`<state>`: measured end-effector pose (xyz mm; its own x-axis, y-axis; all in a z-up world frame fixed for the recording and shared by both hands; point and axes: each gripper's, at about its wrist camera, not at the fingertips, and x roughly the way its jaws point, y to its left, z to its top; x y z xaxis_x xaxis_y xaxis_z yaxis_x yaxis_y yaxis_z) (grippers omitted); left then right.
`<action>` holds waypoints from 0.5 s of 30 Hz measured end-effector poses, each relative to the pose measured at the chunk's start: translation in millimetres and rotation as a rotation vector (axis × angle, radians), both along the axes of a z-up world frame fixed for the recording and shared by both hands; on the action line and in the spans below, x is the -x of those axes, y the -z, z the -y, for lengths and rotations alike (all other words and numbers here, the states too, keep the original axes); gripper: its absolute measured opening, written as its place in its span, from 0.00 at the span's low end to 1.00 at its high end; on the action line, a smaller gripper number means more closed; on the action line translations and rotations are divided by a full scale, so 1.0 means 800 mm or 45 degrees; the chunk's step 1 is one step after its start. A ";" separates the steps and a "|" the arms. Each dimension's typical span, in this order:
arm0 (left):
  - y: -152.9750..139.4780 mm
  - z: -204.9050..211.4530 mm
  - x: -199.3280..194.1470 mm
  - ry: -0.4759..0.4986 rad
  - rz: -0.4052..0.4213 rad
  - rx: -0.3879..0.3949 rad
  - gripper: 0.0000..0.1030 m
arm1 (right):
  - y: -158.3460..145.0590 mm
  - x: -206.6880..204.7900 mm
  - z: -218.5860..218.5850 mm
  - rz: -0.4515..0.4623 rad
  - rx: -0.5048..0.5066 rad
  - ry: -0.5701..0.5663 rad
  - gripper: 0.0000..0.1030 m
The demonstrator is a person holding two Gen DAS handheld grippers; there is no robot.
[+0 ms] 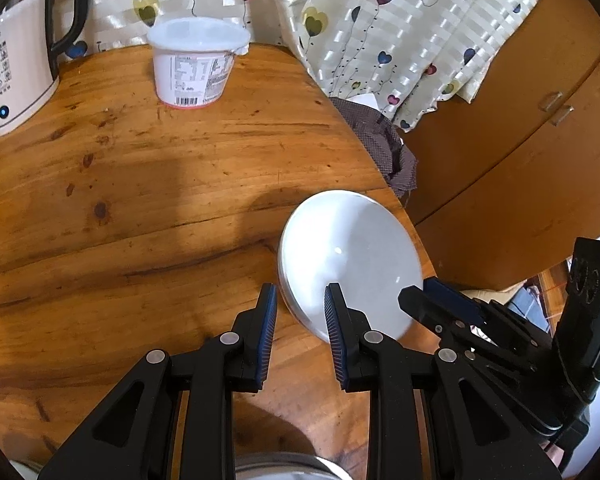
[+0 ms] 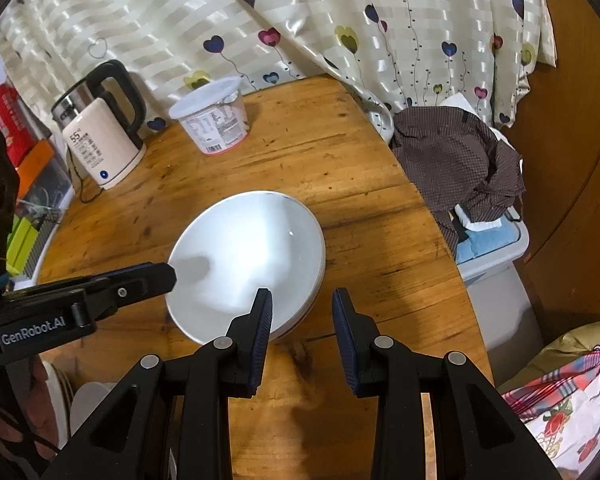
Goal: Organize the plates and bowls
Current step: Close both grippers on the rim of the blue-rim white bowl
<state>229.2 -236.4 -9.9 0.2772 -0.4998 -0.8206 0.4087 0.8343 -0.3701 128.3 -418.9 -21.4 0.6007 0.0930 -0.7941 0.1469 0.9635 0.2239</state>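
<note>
A stack of white plates (image 2: pixel 246 258) sits on the round wooden counter (image 1: pixel 160 184), close to its near edge and toward the side where a brown dotted cloth (image 2: pixel 456 160) is heaped over a box; the top plate is bare and catches a small glint of light. The left gripper (image 1: pixel 300 304) hangs over the stack's near rim, jaws parted with nothing between them, one blue-padded finger (image 1: pixel 334 320) over the plate and the other over bare wood. The right gripper (image 2: pixel 302 308) hovers at the opposite side of the same rim, likewise parted and empty-handed, one finger over the plate's edge, its mate out over the wood. At the back of the counter stand a white lidded tub (image 1: pixel 196 60) and a cream electric kettle (image 2: pixel 100 140), well apart from the plates, before a heart-printed curtain (image 2: pixel 300 20).
</note>
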 end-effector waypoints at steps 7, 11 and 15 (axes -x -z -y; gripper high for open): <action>0.012 0.004 -0.007 0.006 -0.022 0.015 0.25 | 0.006 -0.005 0.002 -0.009 -0.007 0.004 0.27; 0.015 0.007 -0.011 0.010 -0.019 0.018 0.25 | 0.008 -0.010 0.000 -0.010 -0.006 -0.004 0.22; 0.015 0.008 -0.010 0.025 -0.006 0.009 0.25 | 0.008 -0.012 -0.002 -0.008 0.013 0.001 0.21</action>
